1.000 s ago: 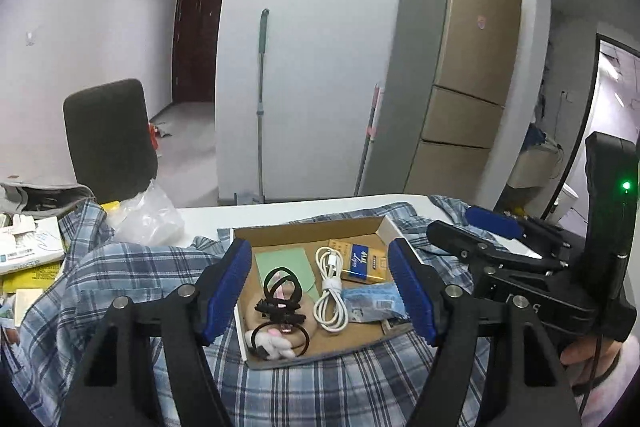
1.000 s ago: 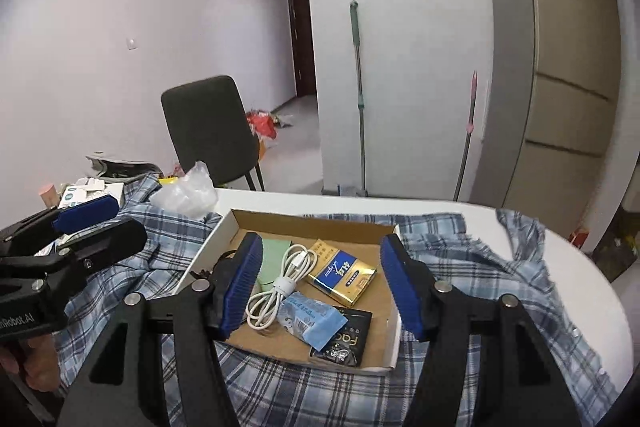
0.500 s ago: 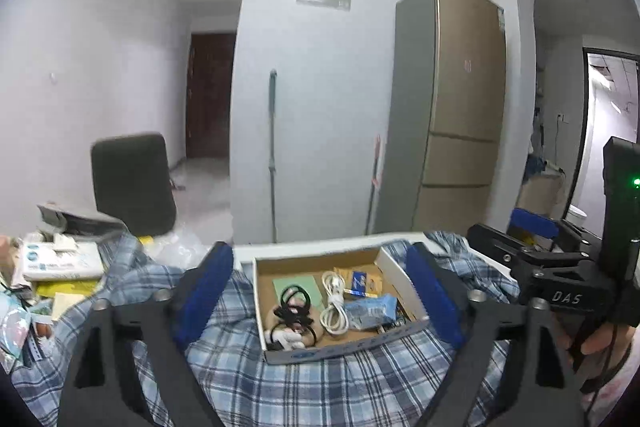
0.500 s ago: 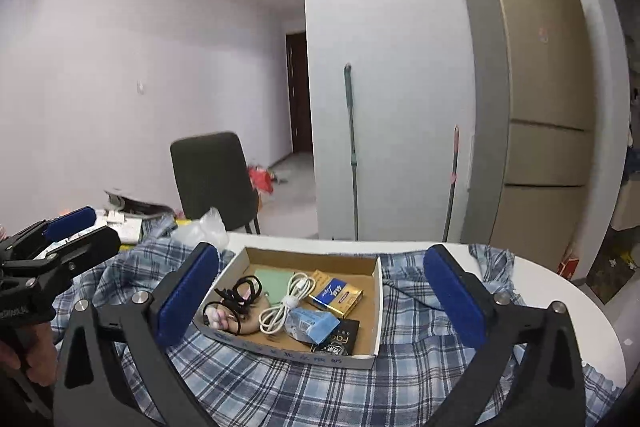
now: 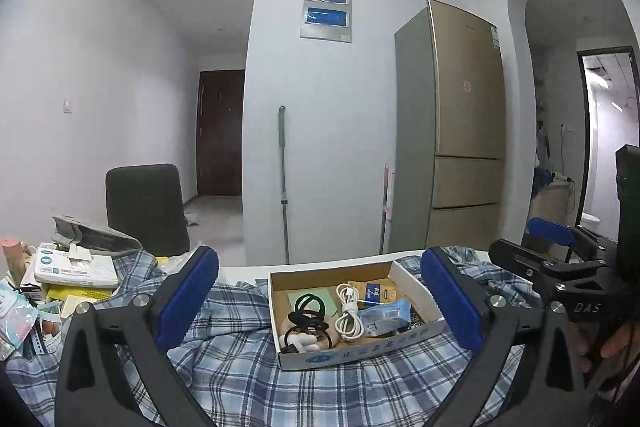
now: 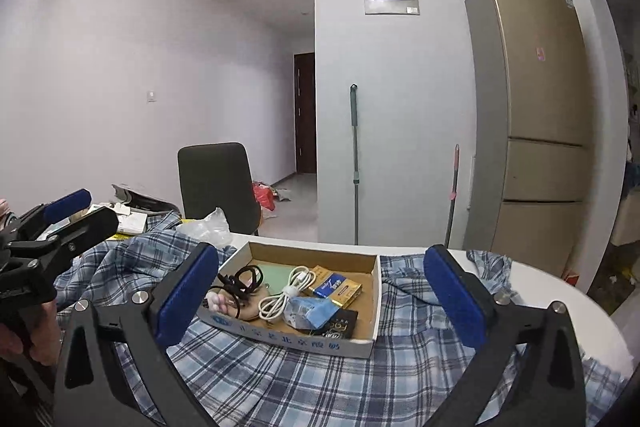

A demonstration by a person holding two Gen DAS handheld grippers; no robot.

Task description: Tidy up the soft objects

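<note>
A blue plaid shirt (image 5: 240, 367) (image 6: 320, 379) lies spread over the white table. On it stands a shallow cardboard box (image 5: 352, 351) (image 6: 288, 341) holding a coiled white cable (image 5: 348, 315), black hair ties (image 5: 308, 311), a small pale plush piece (image 5: 300, 339), a blue soft packet (image 6: 312, 311) and a yellow-blue pack (image 6: 336, 287). My left gripper (image 5: 320, 257) hovers in front of the box, its jaws opening, with nothing gripped. My right gripper (image 6: 321, 251) stands open just before the box, apart from it. Each gripper appears at the edge of the other's view.
Books and papers are piled at the table's left (image 5: 72, 267), with a crumpled plastic bag (image 6: 208, 227) behind the shirt. A dark chair (image 5: 146, 207) stands beyond. The table's rounded edge (image 6: 560, 291) runs on the right. A fridge (image 5: 464, 131) and a mop (image 5: 283, 183) stand against the wall.
Both grippers have drawn back from the box and tilted upward, so the box looks smaller. Both pairs of jaws have spread much wider.
</note>
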